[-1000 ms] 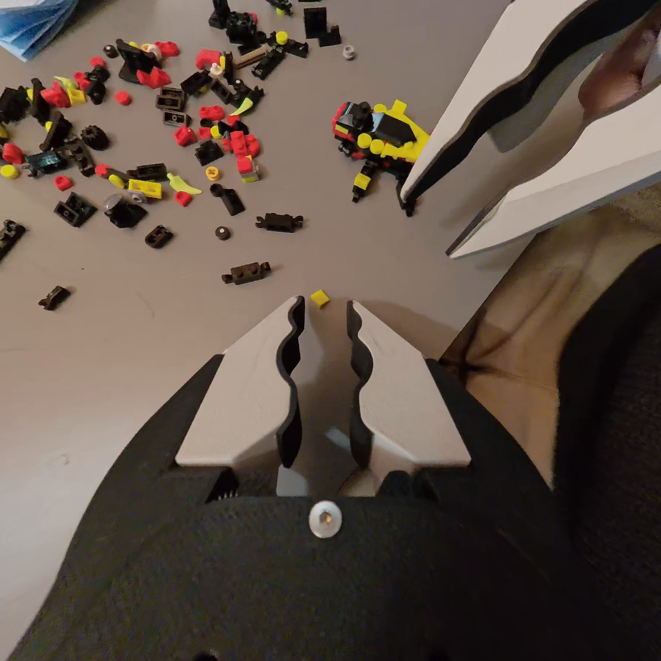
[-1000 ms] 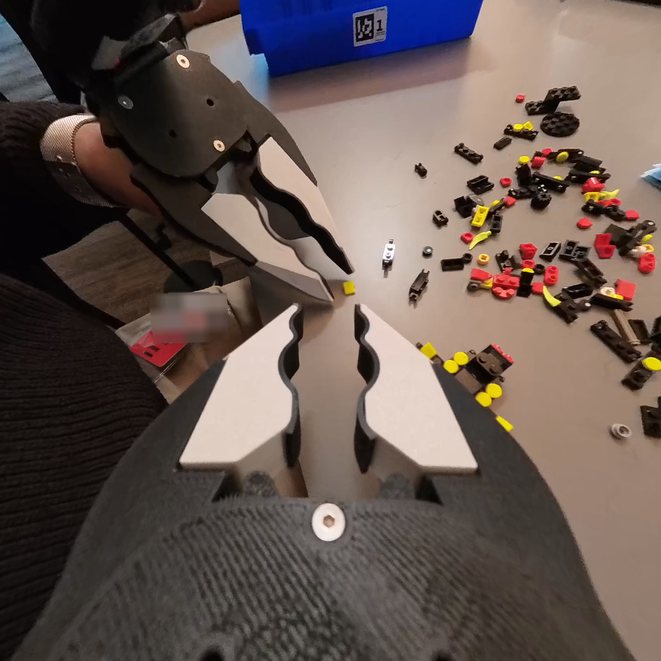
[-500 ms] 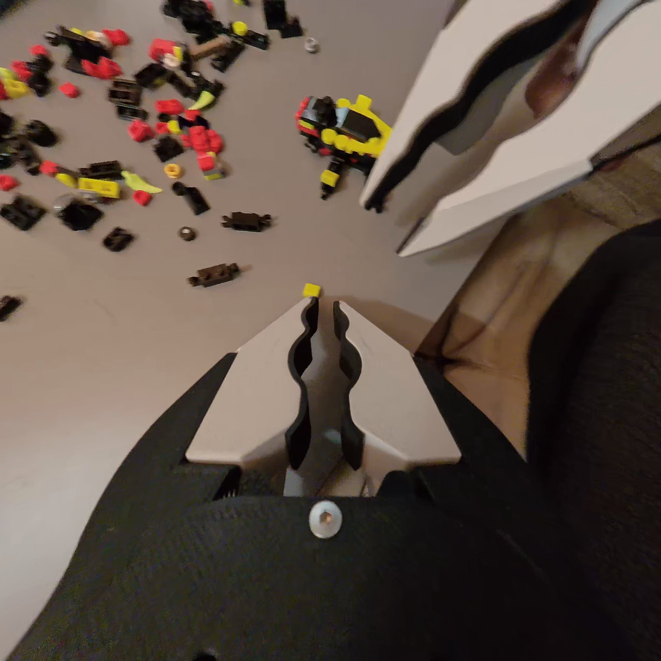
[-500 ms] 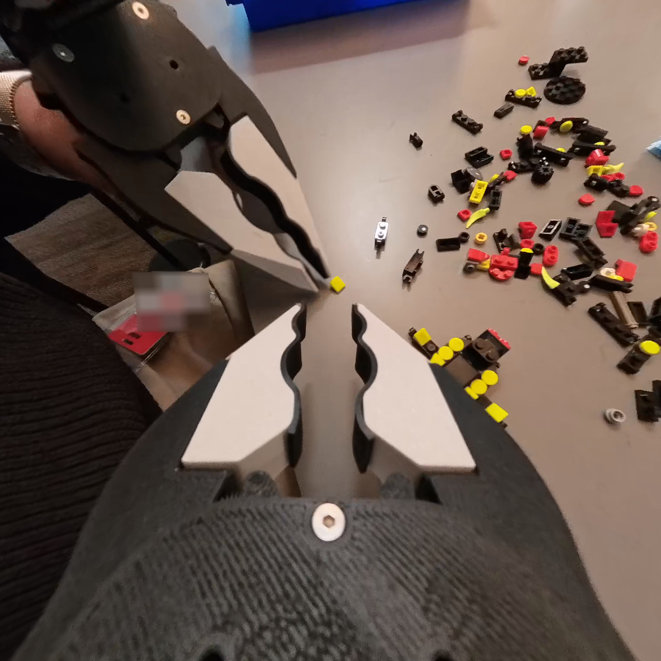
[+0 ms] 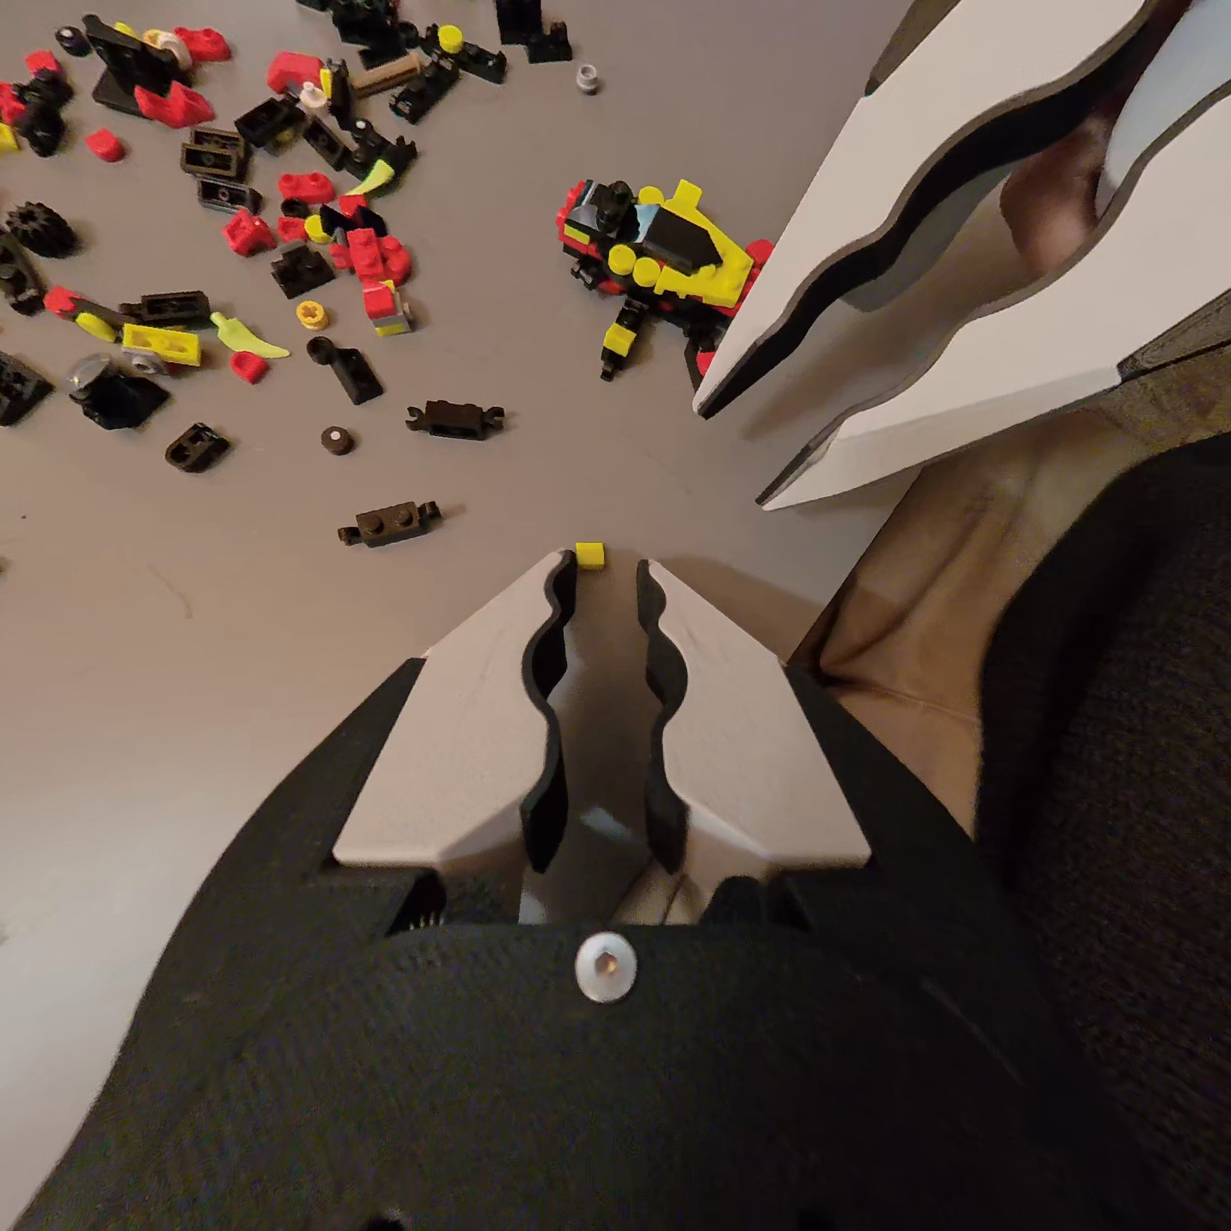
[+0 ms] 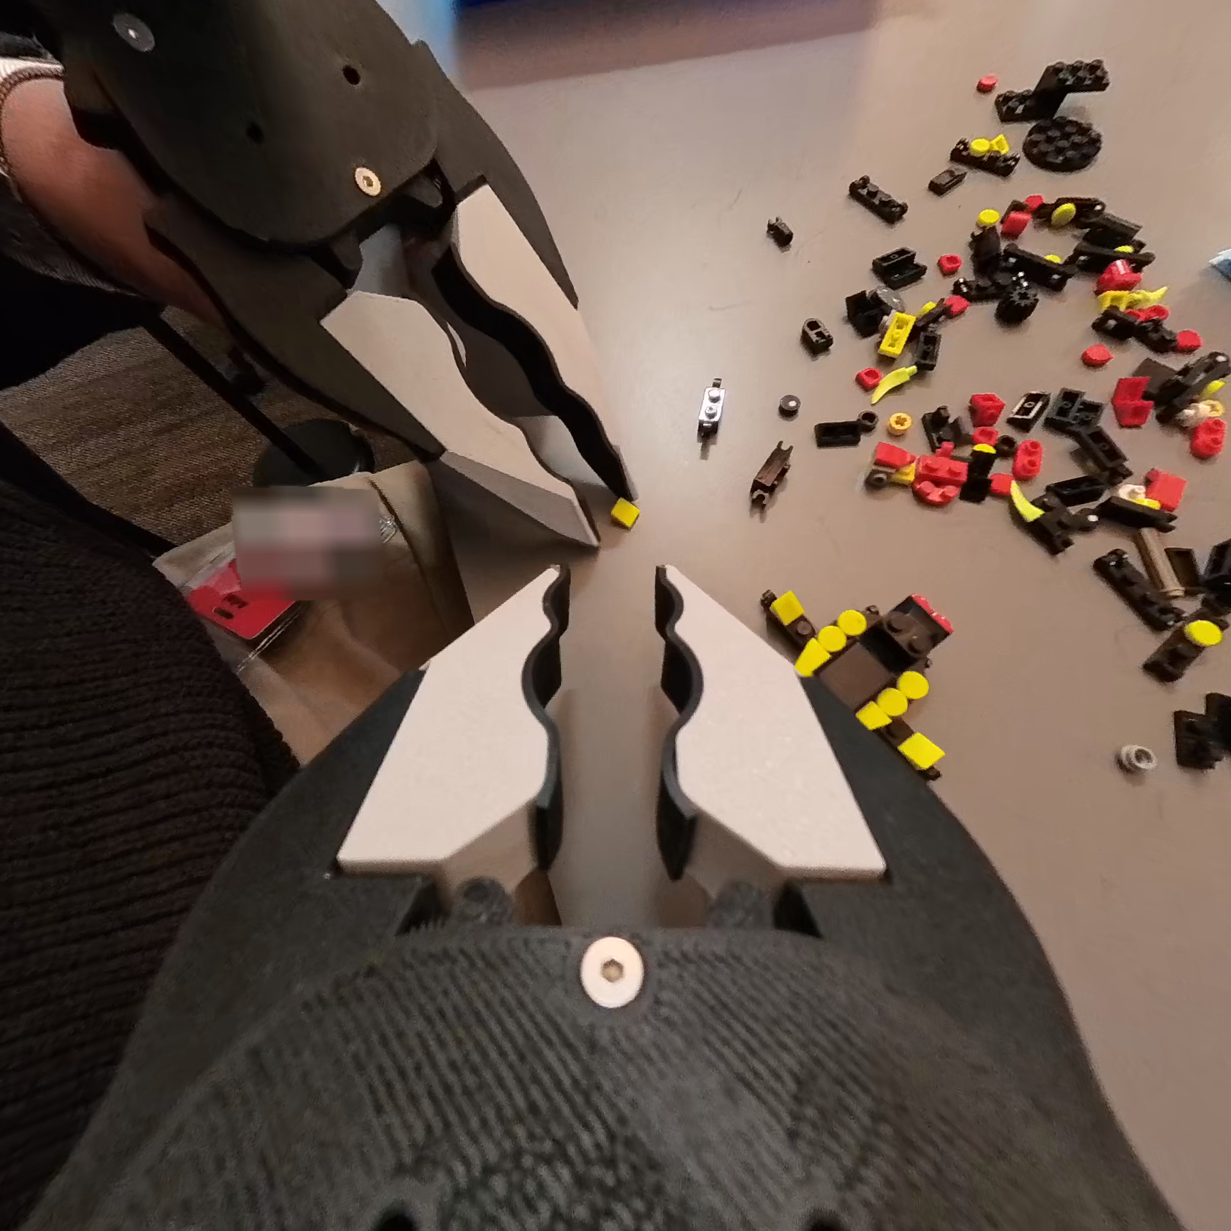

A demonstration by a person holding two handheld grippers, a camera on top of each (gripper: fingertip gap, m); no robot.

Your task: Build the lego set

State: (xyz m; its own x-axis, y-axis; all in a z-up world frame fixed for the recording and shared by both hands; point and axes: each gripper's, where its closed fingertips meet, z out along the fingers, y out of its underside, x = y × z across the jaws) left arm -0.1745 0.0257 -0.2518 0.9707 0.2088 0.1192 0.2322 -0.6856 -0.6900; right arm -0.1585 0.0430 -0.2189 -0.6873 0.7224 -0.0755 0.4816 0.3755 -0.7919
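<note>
A small yellow square piece (image 5: 589, 556) lies on the grey table (image 5: 166, 666) near its edge. My left gripper (image 5: 605, 563) is open with a narrow gap. The piece sits at its tips, against the left fingertip, not clamped. In the right wrist view the left gripper (image 6: 607, 516) points down at the same piece (image 6: 625, 511). My right gripper (image 6: 611, 573) is open and empty, a short way from the piece. It also shows in the left wrist view (image 5: 733, 456). A partly built black, yellow and red model (image 5: 659, 260) lies beside it (image 6: 866, 666).
Several loose black, red and yellow pieces (image 5: 300, 220) are scattered across the far table (image 6: 1032, 400). Two black clip plates (image 5: 393, 523) lie near the left gripper. The table edge runs close by, with tan fabric (image 5: 919, 633) and a red card (image 6: 233, 606) below it. Some 5 cm of space lies between my two pairs of fingers.
My left gripper narrowed half a second ago and has widened again, and the yellow piece now sits between its tips. My right gripper stayed open and drew nearer to the piece.
</note>
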